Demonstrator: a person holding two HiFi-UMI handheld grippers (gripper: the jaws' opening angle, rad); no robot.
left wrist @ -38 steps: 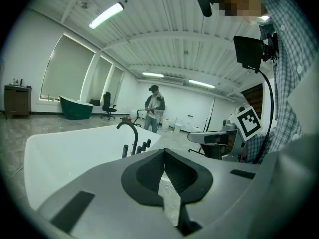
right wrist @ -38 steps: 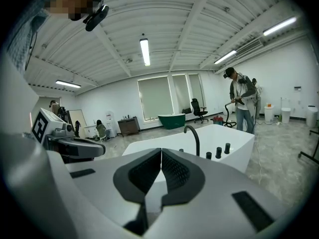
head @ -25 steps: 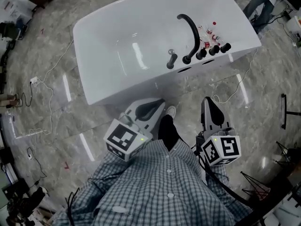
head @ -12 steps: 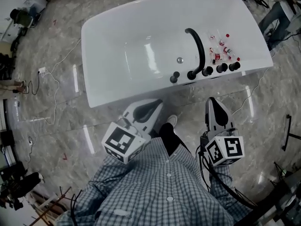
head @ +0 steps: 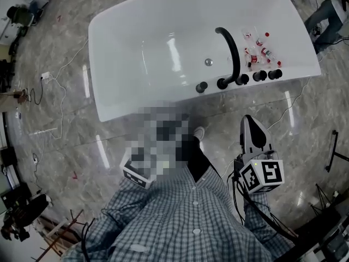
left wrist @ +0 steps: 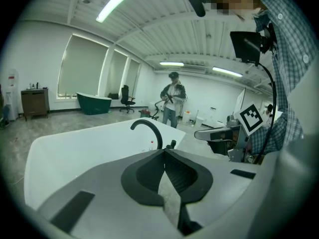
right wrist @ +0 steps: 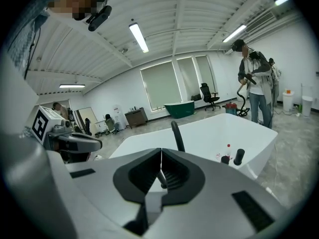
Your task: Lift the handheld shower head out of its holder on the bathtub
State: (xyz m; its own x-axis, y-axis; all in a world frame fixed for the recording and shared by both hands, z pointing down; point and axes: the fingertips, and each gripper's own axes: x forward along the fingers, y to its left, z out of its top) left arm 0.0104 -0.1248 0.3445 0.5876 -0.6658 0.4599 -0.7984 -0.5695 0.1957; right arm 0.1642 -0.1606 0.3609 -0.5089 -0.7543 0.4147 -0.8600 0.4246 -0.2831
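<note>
The white bathtub (head: 125, 59) fills the top of the head view. On its near rim stand a black arched spout (head: 232, 51) and a row of black fittings (head: 242, 79); which of them is the handheld shower head I cannot tell. One black fitting (head: 202, 86) stands apart at the left, and a tall black cylinder (right wrist: 239, 156) ends the row at the right. My right gripper (head: 252, 125) hovers over the floor short of the rim, shut and empty. A mosaic patch hides my left gripper in the head view; in its own view the left gripper (left wrist: 164, 152) is shut and empty.
Several small bottles (head: 257, 47) lie in the tub near the fittings, and a drain (head: 208, 62) sits in the tub floor. Cables (head: 60, 100) trail over the marble floor at the left. A person (left wrist: 172, 103) stands beyond the tub. A green tub (left wrist: 93, 103) is far back.
Both grippers have edged forward towards the tub's rim and stay shut. The head view has shifted, so the rim fittings sit lower and further right. A mosaic patch now covers the left gripper.
</note>
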